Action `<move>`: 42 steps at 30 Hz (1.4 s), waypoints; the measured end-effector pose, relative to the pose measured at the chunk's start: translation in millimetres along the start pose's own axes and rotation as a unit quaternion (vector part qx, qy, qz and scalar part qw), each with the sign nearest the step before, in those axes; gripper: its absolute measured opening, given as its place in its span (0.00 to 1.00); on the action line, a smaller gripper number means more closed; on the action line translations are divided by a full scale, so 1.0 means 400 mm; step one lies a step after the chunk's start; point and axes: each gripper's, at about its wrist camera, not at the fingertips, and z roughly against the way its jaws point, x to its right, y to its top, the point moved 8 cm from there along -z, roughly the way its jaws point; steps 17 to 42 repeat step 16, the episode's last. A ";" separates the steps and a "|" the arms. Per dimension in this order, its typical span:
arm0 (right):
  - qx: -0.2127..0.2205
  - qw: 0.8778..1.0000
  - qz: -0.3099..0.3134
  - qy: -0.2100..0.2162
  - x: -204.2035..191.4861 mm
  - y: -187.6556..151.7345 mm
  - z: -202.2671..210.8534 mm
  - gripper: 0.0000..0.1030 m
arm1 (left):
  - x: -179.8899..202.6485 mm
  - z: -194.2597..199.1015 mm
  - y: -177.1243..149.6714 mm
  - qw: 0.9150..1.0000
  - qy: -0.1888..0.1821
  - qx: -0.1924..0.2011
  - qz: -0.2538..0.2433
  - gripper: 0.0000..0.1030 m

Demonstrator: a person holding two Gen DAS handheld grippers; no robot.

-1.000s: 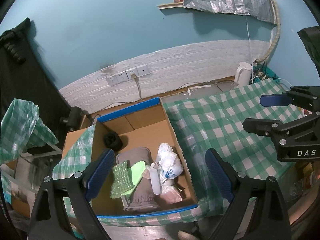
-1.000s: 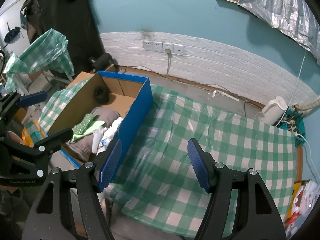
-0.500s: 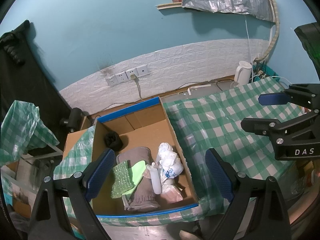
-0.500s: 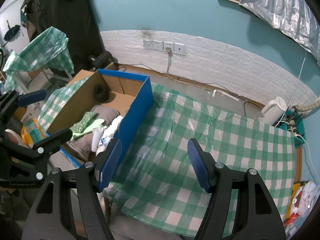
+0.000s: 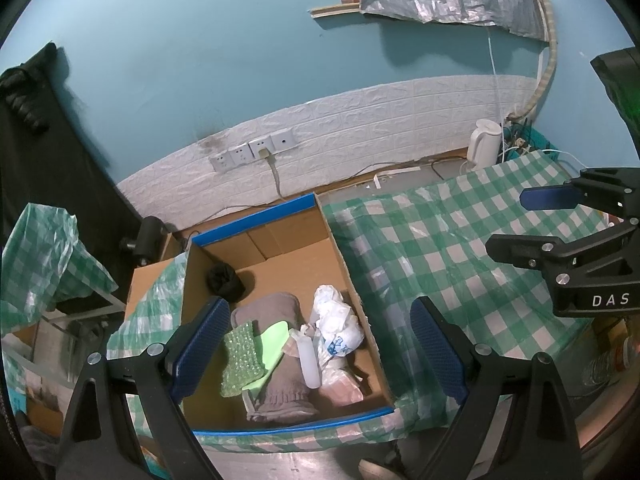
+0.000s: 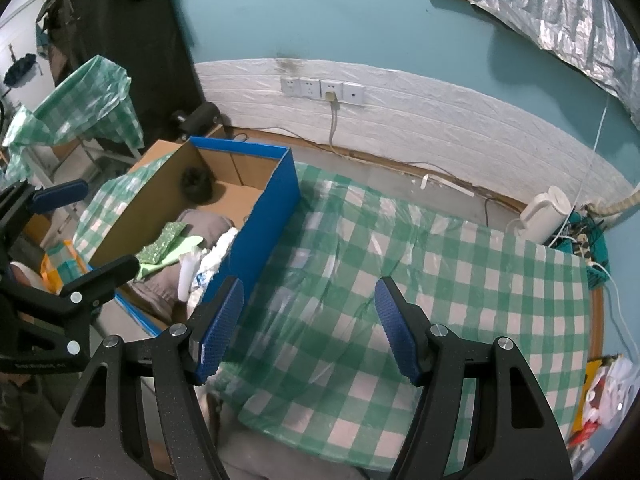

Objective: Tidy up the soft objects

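A cardboard box with blue edges (image 5: pixel 256 222) (image 6: pixel 276 196) stands left of a green checked tablecloth (image 5: pixel 440 248) (image 6: pixel 440 280). Inside lie a grey knitted cloth (image 5: pixel 280 376), a green bubble sheet (image 5: pixel 240 354), a light green cloth (image 5: pixel 274 336), a white spray bottle (image 5: pixel 310 364), crumpled white bags (image 5: pixel 336 324) and a black bundle (image 5: pixel 224 278). My left gripper (image 5: pixel 320 344) hovers open above the box, nothing between its blue pads. My right gripper (image 6: pixel 310 326) is open over the tablecloth, empty, beside the box's blue wall.
A white kettle (image 5: pixel 486 146) (image 6: pixel 546 214) and cables sit at the table's far right corner. Wall sockets (image 5: pixel 254 152) line the white brick strip. A checked plastic sheet (image 5: pixel 36 264) hangs at left beside dark hanging clothes (image 6: pixel 116 36). Bags (image 6: pixel 608 396) lie at lower right.
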 end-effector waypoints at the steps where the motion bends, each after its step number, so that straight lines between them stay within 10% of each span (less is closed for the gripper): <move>1: 0.000 1.000 0.000 0.000 -0.001 0.002 -0.002 0.66 | 0.000 0.001 -0.001 1.000 0.000 0.001 -0.001 0.90; 42: -0.001 1.000 0.000 0.000 0.003 0.004 0.001 0.66 | 0.008 -0.003 -0.005 1.000 -0.001 0.003 -0.013 0.90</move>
